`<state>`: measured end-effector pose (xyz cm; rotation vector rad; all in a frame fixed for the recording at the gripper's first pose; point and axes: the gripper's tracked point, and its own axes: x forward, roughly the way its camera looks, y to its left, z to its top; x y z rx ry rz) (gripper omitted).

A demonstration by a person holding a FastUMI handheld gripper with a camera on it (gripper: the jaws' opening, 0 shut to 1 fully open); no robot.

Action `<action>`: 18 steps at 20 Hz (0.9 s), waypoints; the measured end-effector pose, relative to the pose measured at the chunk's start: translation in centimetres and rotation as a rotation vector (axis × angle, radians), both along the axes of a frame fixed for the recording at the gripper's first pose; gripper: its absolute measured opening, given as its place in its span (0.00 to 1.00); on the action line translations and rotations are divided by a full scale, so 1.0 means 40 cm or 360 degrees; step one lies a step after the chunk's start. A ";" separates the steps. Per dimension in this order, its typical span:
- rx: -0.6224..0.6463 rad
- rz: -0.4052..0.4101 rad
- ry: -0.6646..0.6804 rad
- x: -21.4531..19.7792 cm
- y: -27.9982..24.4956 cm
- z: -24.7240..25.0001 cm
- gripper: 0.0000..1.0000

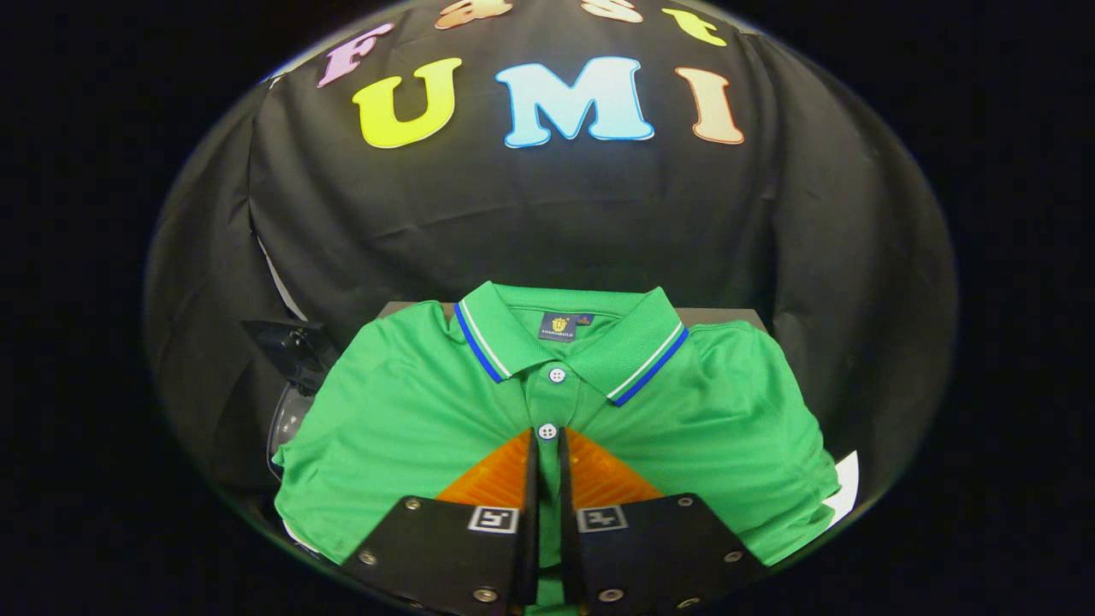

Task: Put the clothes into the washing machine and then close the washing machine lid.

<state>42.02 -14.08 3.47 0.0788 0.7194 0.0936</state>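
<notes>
Your gripper [547, 449] had its fingers drawn to a narrow slit over the button placket of the folded green polo shirt with blue-and-white collar trim [411, 411]; whether they actually pinched cloth, I couldn't tell. The shirt lay flat directly under and ahead of the fingers. If you'd caught only the top layer, the shirt could have unfolded and trailed on lifting. Beyond it, to the left, a dark object with a clear curved part [291, 376] sat half-hidden, possibly the washing machine; its opening was obscured.
</notes>
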 end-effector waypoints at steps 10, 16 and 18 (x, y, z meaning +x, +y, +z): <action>0.0418 -0.0057 -0.0274 -0.021 0.088 0.145 0.00; 0.0521 0.0058 -0.0458 -0.037 0.190 0.286 0.00; 0.0601 0.0087 -0.0498 -0.040 0.232 0.323 0.00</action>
